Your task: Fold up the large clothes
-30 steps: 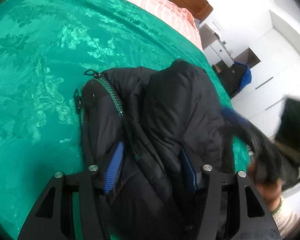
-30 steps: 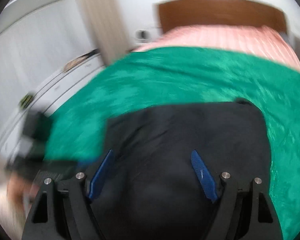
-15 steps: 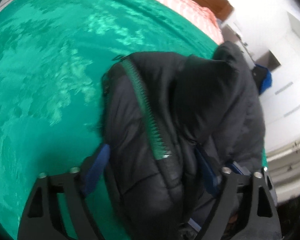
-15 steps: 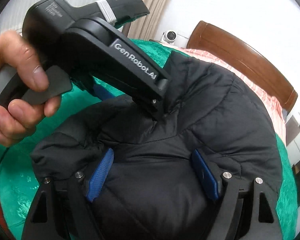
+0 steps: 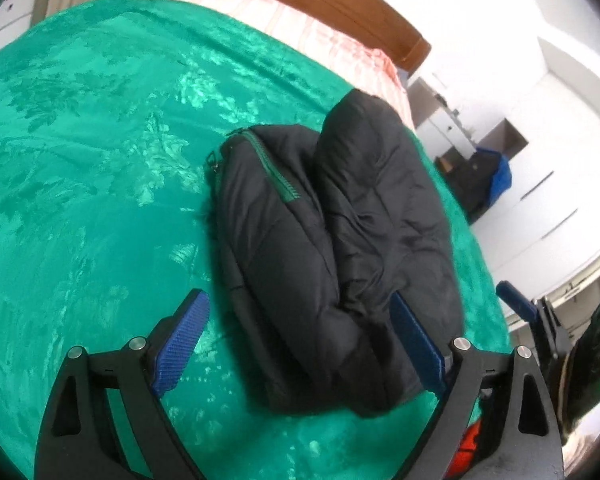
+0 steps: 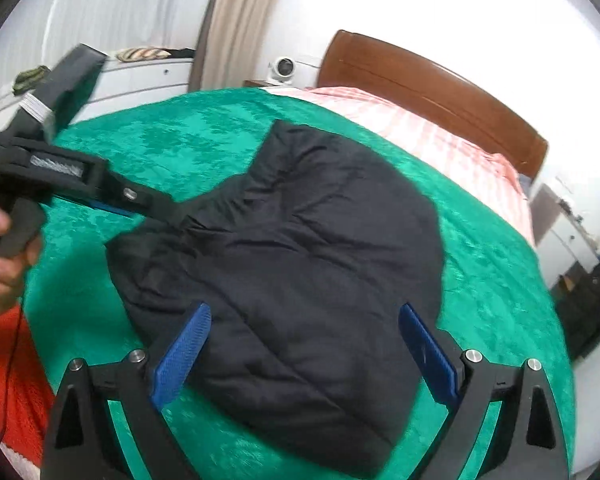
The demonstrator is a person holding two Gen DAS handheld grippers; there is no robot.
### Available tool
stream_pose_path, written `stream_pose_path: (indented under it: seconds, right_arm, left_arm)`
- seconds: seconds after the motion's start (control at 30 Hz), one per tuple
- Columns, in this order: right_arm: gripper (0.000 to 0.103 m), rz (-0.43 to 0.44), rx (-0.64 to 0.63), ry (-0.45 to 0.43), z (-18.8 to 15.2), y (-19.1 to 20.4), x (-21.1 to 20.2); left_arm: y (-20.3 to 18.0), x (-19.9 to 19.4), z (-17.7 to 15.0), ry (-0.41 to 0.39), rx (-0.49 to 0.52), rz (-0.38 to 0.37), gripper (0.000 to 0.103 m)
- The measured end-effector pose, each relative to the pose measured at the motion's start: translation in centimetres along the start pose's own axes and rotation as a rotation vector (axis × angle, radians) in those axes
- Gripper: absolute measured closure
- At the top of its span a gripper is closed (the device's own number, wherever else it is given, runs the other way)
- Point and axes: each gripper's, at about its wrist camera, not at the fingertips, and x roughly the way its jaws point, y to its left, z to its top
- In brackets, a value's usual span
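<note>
A black puffer jacket (image 5: 332, 240) with a green zipper (image 5: 276, 176) lies folded into a compact bundle on the green bedspread (image 5: 80, 160). It also shows in the right wrist view (image 6: 308, 264). My left gripper (image 5: 308, 344) is open and empty, hovering over the bundle's near end. My right gripper (image 6: 304, 348) is open and empty above the jacket's near edge. The left gripper's body (image 6: 80, 184) shows in the right wrist view, its tip at the jacket's left edge.
The bed has a pink striped sheet (image 5: 300, 28) and a wooden headboard (image 6: 428, 84) at the far end. White cabinets (image 5: 540, 200) and a dark bag (image 5: 484, 176) stand right of the bed. An orange cloth (image 6: 8, 380) lies at the bed's left edge.
Both grippers have pulled back and up from the jacket. The jacket now lies free on the bedspread as a folded bundle. The left gripper has moved away to the bundle's left side.
</note>
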Motion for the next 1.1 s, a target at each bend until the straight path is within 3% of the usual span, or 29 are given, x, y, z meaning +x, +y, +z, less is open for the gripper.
stream_pose_path:
  seconds: [0.23,0.43,0.57,0.7,0.83,0.9,0.97,1.03,1.1]
  right_arm:
    - [0.009,-0.049,-0.016,0.017,-0.4,-0.8,-0.1]
    - [0.009,-0.043,0.005,0.039,-0.4,-1.7,0.3]
    - [0.009,-0.002,0.106,0.075,-2.1,-4.9,0.2]
    - [0.009,0.026,0.306,0.133,-6.9,-10.7,0.6]
    - [0.009,0.115,0.571,0.251,-12.8,-15.7,2.3]
    - [0.009,0.179,0.686,0.265,-14.8,-17.2,2.6]
    - [0.009,0.23,0.745,0.259,-15.7,-17.9,2.7]
    - [0.009,0.315,0.796,0.232,-15.7,-18.5,2.8]
    - [0.009,0.453,0.875,0.175,-15.2,-18.9,3.1]
  left_arm:
    - [0.7,-1.0,-0.3,-0.02,-0.049,0.011,0.008]
    - [0.4,-1.1,-0.8,-0.009,0.003,0.065,0.008]
    - [2.0,-1.7,-1.4,0.027,0.062,0.176,0.008]
    - [4.6,-3.6,-1.9,0.013,0.008,0.179,0.008]
    - [5.6,-3.8,-1.3,0.003,-0.059,0.077,0.008]
    - [5.4,-2.7,-0.5,0.02,-0.097,-0.07,0.008]
    - [5.0,-0.6,0.8,0.078,-0.123,-0.239,0.008]
    - [4.7,1.9,1.8,0.132,-0.138,-0.318,0.008]
    - [4.6,4.9,2.7,0.19,-0.159,-0.358,0.008]
